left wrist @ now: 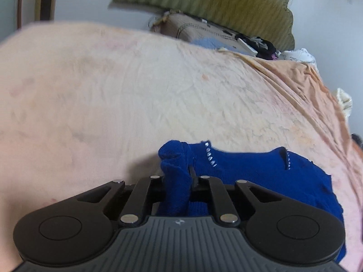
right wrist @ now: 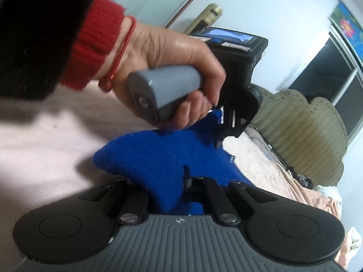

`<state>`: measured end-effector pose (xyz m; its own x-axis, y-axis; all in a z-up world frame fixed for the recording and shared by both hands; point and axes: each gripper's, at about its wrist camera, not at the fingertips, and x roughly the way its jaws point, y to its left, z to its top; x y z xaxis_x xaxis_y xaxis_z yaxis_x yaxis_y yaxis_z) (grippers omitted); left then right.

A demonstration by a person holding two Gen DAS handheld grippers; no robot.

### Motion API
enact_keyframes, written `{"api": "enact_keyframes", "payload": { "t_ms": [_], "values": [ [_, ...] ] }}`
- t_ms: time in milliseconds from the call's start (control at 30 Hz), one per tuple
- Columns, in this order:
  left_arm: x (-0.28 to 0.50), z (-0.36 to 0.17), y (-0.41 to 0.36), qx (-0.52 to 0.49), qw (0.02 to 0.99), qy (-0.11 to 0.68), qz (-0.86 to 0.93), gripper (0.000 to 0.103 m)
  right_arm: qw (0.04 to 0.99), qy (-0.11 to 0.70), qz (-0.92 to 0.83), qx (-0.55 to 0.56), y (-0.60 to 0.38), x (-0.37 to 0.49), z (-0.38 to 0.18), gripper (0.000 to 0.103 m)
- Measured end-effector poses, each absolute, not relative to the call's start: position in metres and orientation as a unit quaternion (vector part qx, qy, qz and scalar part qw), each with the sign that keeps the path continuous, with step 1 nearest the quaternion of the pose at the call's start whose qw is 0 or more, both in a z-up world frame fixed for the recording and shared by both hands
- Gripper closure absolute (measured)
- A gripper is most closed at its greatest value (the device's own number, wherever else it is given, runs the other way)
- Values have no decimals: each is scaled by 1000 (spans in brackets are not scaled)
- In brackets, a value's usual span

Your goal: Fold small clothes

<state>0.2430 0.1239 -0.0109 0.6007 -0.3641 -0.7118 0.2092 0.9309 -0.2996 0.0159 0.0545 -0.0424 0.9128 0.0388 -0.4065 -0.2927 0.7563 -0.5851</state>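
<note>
Covering the bed, a pink blanket (left wrist: 113,90) carries a blue knit garment (left wrist: 261,170) lying beside its near edge. On that garment, the left gripper (left wrist: 177,179) and right gripper (right wrist: 168,181) each have their fingers clamped on a bunched fold.

You have one small garment (left wrist: 249,170), a deep blue knit with a short row of small shiny stones beside each of two edges. It lies on the pink bed, not flat. One bunched end is lifted up and pinched, and the other end (right wrist: 145,158) is pinched too.
</note>
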Motion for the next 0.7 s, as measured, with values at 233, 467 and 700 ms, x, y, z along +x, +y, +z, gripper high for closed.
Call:
{"api": "enact_keyframes", "payload": {
  "t_ms": [233,467,700],
  "values": [
    [227,47,69,-57,907,393,-139,92,961,177,71,-199,-11,-7,-4,98],
    [223,63,-31,-14,910,386,-150,92,983,178,29,23,-128,-34,18,99],
    [217,34,-144,63,904,380,-185,92,968,185,-22,166,-219,-52,-6,98]
  ]
}}
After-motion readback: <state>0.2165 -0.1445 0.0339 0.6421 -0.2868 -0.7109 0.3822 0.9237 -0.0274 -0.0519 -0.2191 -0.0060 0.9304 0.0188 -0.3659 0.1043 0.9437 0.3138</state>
